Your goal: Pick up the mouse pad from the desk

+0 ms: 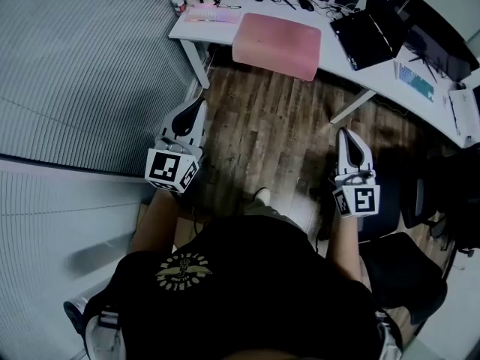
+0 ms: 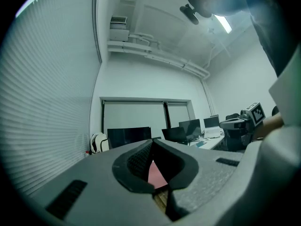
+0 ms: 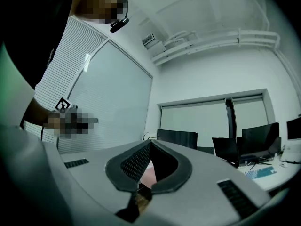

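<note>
The pink mouse pad (image 1: pixel 277 45) lies on the front of the white desk (image 1: pixel 334 60), its near edge hanging over the desk's rim. My left gripper (image 1: pixel 198 103) is shut and empty, held over the wooden floor well short of the desk, below and left of the pad. My right gripper (image 1: pixel 346 133) is also shut and empty, lower right of the pad. In the left gripper view a sliver of the pink pad (image 2: pixel 154 173) shows through the gap behind the closed tips (image 2: pixel 152 142). The right gripper view shows its tips (image 3: pixel 150 144) meeting, with a trace of pink pad (image 3: pixel 149 175) beyond.
A pastel keyboard (image 1: pixel 213 15) lies left of the pad, an open black laptop (image 1: pixel 369 34) to its right, cables and a mouse (image 1: pixel 305 5) behind. A second keyboard (image 1: pixel 416 82) sits further right. Desk legs (image 1: pixel 199 64) stand below. A black chair (image 1: pixel 424 201) stands at the right; ribbed blinds (image 1: pixel 82 66) fill the left.
</note>
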